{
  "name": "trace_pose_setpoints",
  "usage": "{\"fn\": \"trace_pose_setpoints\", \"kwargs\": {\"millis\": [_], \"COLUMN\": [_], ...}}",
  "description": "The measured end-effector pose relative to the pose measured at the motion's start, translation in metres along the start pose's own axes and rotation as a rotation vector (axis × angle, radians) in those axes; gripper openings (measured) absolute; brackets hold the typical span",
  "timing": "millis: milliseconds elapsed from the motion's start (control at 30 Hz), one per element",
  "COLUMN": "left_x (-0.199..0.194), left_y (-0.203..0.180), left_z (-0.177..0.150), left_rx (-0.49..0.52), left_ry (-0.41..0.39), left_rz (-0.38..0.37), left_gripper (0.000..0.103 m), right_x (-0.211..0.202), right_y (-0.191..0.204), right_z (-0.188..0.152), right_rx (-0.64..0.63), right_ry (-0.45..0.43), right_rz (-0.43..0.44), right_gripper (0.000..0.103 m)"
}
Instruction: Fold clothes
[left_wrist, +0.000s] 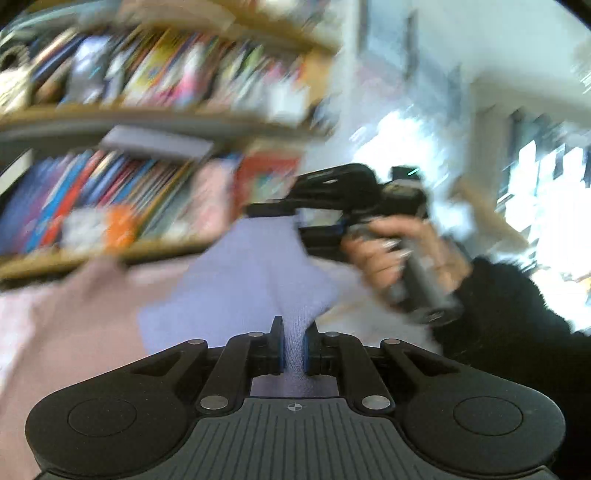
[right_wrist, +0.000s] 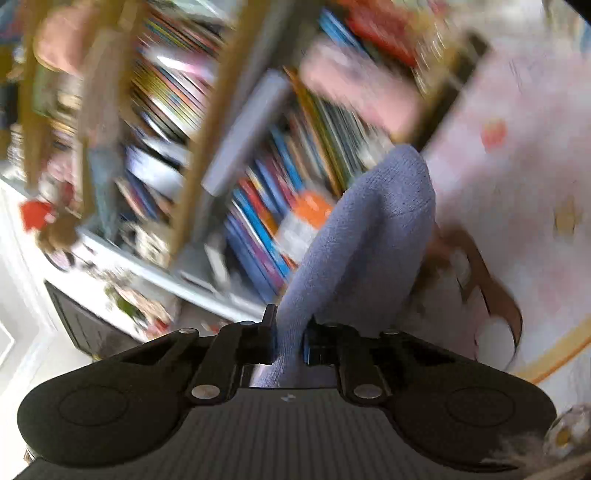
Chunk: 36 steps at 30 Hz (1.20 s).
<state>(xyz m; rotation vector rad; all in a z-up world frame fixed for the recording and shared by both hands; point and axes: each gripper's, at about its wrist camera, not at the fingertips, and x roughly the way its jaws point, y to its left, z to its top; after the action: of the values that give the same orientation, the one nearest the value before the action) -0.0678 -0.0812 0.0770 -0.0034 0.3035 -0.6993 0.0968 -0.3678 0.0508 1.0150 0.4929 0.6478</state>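
A lavender knit garment (left_wrist: 236, 280) hangs in the air, stretched between both grippers. My left gripper (left_wrist: 294, 345) is shut on one part of its edge. My right gripper (right_wrist: 290, 341) is shut on another part, and the cloth (right_wrist: 373, 229) rises from it in a rounded fold. In the left wrist view the right gripper (left_wrist: 273, 210) shows ahead, held by a hand in a black sleeve, with the cloth hanging from it. Both views are motion blurred.
A wooden bookshelf (left_wrist: 110, 118) full of colourful books stands close behind the garment; it also shows in the right wrist view (right_wrist: 207, 122). A pale pink patterned surface (right_wrist: 517, 192) lies at the right and below in the left wrist view (left_wrist: 55, 325). Bright windows (left_wrist: 546, 177) at right.
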Motion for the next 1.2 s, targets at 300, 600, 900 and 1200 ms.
{"fn": "trace_pose_setpoints", "kwargs": {"millis": [300, 600, 900, 1200], "left_x": [-0.091, -0.077, -0.104, -0.098], "left_y": [0.025, 0.104, 0.150, 0.189], "left_z": [0.068, -0.027, -0.059, -0.091], "left_rx": [-0.138, -0.301, -0.346, -0.525], "left_ry": [-0.609, -0.258, -0.293, -0.287], "left_rz": [-0.309, -0.004, 0.110, 0.121], "left_gripper": [0.010, 0.022, 0.067, 0.067], "right_x": [-0.004, 0.185, 0.269, 0.322], "right_y": [0.272, 0.127, 0.052, 0.036], "right_z": [0.020, -0.072, -0.129, -0.151], "right_rx": [-0.683, -0.657, -0.561, -0.427], "right_ry": [-0.104, 0.326, 0.483, 0.414], "right_rz": [0.282, -0.263, -0.340, -0.408], "right_gripper": [0.012, 0.012, 0.012, 0.023]}}
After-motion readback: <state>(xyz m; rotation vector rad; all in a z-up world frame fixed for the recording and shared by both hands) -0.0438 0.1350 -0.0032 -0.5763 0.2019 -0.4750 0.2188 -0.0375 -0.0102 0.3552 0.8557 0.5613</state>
